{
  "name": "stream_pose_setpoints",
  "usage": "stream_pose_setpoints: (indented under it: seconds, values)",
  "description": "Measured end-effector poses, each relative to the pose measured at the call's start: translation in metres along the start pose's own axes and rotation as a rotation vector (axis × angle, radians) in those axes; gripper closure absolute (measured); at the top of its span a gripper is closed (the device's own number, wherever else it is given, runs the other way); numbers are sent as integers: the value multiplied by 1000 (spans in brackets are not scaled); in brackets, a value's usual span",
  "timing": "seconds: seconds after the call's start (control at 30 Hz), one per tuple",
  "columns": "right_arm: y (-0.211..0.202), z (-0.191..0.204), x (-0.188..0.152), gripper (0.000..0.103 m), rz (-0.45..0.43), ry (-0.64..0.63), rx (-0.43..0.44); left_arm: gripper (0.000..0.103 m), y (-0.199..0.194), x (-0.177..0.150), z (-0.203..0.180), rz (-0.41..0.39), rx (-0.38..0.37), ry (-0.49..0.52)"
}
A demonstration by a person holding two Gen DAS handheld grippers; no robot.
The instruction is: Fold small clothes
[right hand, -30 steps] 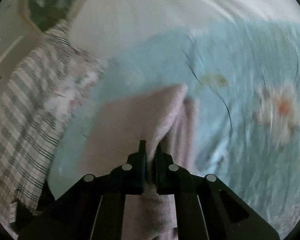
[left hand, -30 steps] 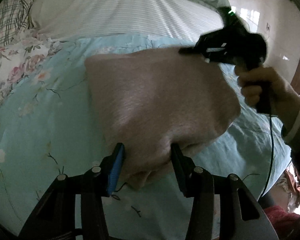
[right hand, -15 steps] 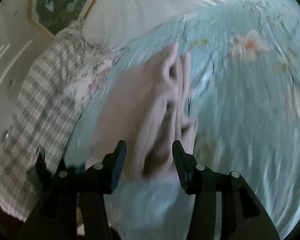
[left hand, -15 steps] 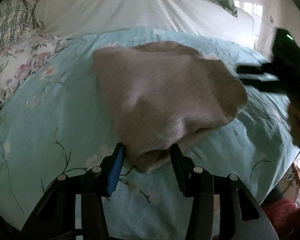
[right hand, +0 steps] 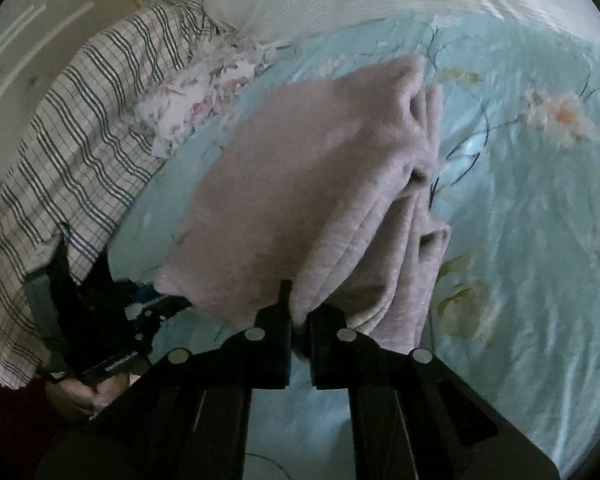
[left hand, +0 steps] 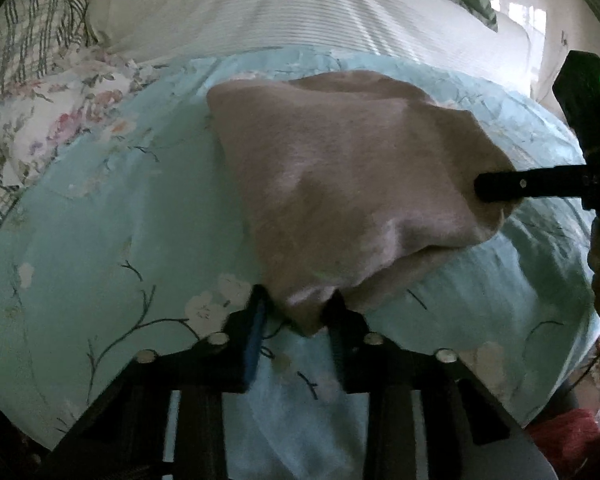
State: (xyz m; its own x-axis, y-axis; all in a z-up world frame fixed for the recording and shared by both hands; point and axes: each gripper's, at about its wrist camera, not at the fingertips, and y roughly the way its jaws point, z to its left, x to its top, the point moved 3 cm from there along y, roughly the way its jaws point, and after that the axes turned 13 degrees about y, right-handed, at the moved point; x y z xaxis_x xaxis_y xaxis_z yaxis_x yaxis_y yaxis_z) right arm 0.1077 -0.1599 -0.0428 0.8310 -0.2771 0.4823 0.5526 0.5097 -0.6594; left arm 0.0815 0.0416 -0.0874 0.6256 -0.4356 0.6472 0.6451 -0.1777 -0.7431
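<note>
On the bed's blue flowered cover lies a folded pinkish garment. Both claws have just been closing: the left claw pinches its near corner, the right claw clamps its other edge. Striped pillow behind.

Both your wrist cameras are looking forward and down, very near, from opposite corners of the folded pink garment, sharing the blue bedspread.

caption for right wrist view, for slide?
Right gripper pinching a corner of the folded pink garment on the floral bedspread.
</note>
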Motion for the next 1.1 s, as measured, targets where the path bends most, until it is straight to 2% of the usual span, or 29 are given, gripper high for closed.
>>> stream_pose_setpoints:
  seconds: [0.1,0.13,0.2,0.3,0.33,0.47,0.6,0.7,0.83,0.9,0.97,1.1]
  values:
    - [-46,2,17,96,-110,10,55,86,-7,4,1,-15,6,-2]
    - [-52,-2,19,96,-119,3,39,86,-8,5,1,-23,1,-2]
    - [-45,-14,18,96,-97,5,-28,87,-8,5,0,-26,-9,-2]
    - [-2,-40,-5,96,40,52,-130,87,5,-1,-5,21,-7,4]
    - [5,-43,-12,96,59,60,-139,88,5,-3,-4,18,-9,-1]
    - [-1,-43,-18,94,48,106,-109,88,3,-9,2,20,-54,-24]
    - [-19,-35,-17,92,52,97,-148,87,-8,-15,5,40,-108,-3]
    - [-46,-31,2,92,-25,110,-126,87,-24,-11,13,0,-159,-12]
    - [-51,-9,44,92,-120,112,-48,87,-27,21,26,-83,-241,-68]
    - [-38,1,67,92,-143,113,-29,87,-22,38,24,-112,-281,-84]
    - [-13,8,86,92,-129,118,-10,87,-13,52,18,-142,-314,-83]
    - [40,-17,110,92,-79,198,-72,87,19,48,4,-76,-361,-91]
